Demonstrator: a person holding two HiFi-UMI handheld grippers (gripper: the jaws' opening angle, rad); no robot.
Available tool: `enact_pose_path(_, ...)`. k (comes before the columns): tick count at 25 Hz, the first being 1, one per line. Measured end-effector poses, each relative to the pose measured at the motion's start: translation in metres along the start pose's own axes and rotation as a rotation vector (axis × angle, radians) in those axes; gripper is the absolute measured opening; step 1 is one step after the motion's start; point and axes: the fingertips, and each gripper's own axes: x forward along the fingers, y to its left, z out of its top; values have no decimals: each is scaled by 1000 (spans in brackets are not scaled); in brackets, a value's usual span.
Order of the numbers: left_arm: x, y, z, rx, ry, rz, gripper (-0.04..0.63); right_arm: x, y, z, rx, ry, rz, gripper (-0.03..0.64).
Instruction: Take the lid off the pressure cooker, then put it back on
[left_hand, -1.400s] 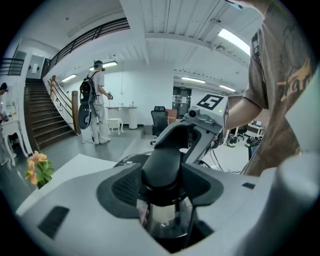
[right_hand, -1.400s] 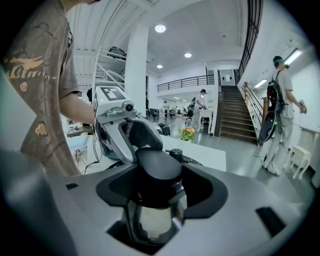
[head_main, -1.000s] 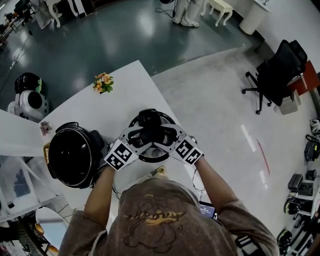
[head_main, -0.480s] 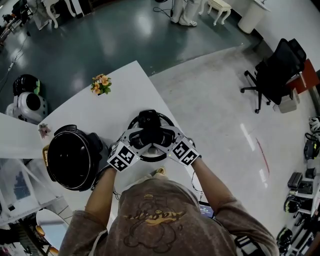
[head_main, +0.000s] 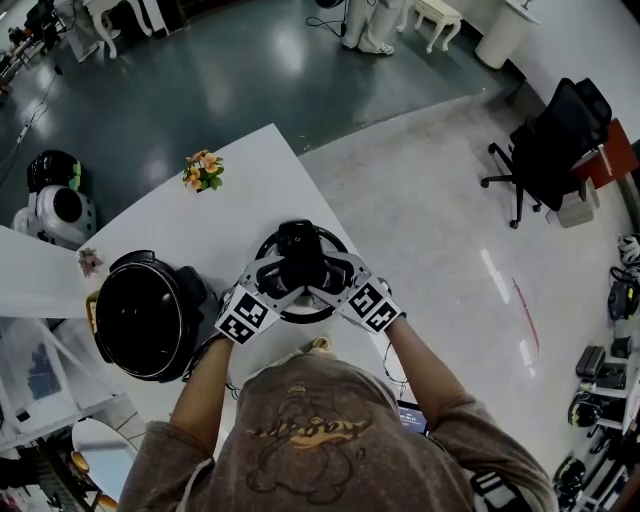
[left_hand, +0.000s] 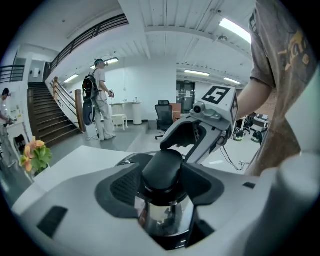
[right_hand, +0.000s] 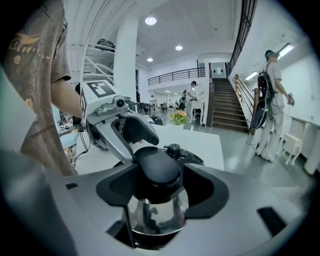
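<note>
Left gripper (left_hand: 162, 176), jaws opening, and right gripper (right_hand: 159, 176) are both clasping the knob (left_hand: 162, 165) of the lid (head_main: 300, 314) beside the pot (head_main: 140, 318).

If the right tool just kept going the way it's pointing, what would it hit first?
The black round knob of the pressure cooker lid. The right tool has its jaws closed on that knob, so going further it would likely press into the knob at once.

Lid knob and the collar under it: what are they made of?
Knob: looks like black plastic, matte, with only a dull sheen on top. Collar: likely polished metal, perhaps steel; it is mirror-bright and shows warped reflections.
</note>
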Motion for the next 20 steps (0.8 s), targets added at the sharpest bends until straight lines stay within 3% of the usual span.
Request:
enact_pose_path(15, -65, 5, 54, -148, -217, 97, 272, -65, -3, 35, 100, -158, -111, 279)
enact_pose_path(20, -77, 5, 59, -172, -250, 116, 272, -76, -4, 38, 119, -188, -141, 279)
